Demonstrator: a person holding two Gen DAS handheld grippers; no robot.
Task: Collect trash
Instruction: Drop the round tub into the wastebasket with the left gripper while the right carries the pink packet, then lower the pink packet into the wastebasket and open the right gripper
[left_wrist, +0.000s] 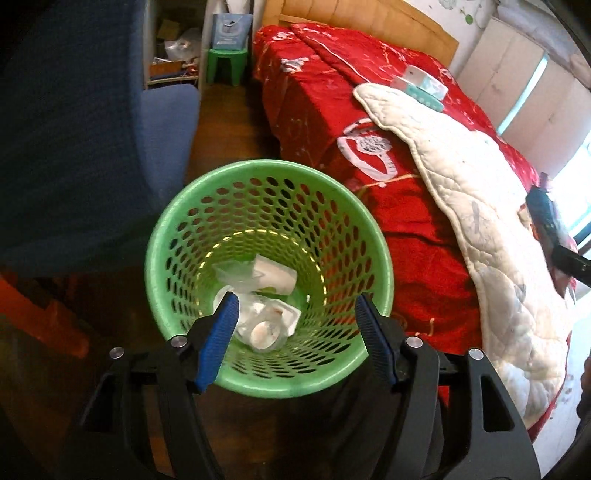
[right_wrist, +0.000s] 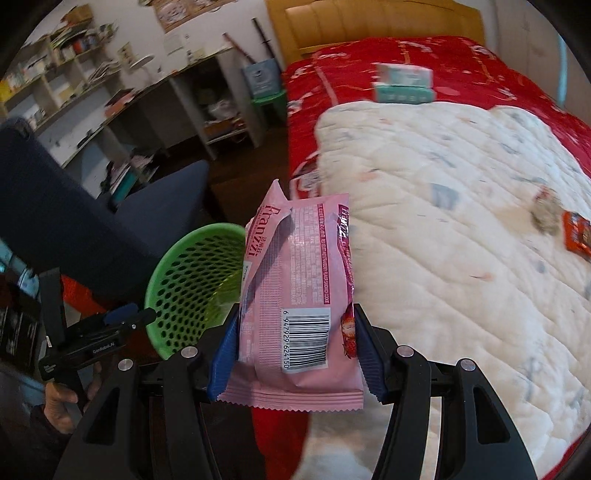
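A green perforated waste basket (left_wrist: 184, 236) stands on the floor beside the bed; it also shows in the right wrist view (right_wrist: 173, 273). Clear plastic cups and white wrappers (left_wrist: 264, 317) lie at its bottom. My left gripper (left_wrist: 295, 314) is open and empty, just above the basket's near rim. My right gripper (right_wrist: 295, 325) is shut on a pink Franzzi cookie wrapper (right_wrist: 299, 280), held upright above the bed's edge, right of the basket. An orange wrapper (right_wrist: 576, 232) and a crumpled grey scrap (right_wrist: 545, 214) lie on the white quilt (right_wrist: 443, 206).
A bed with a red cover (left_wrist: 314, 110) and white quilt fills the right. Two teal-and-white boxes (right_wrist: 404, 83) sit on it. A blue chair (left_wrist: 74, 129) stands left of the basket. A desk and shelves (right_wrist: 110, 99) and a green stool (left_wrist: 227, 62) stand behind.
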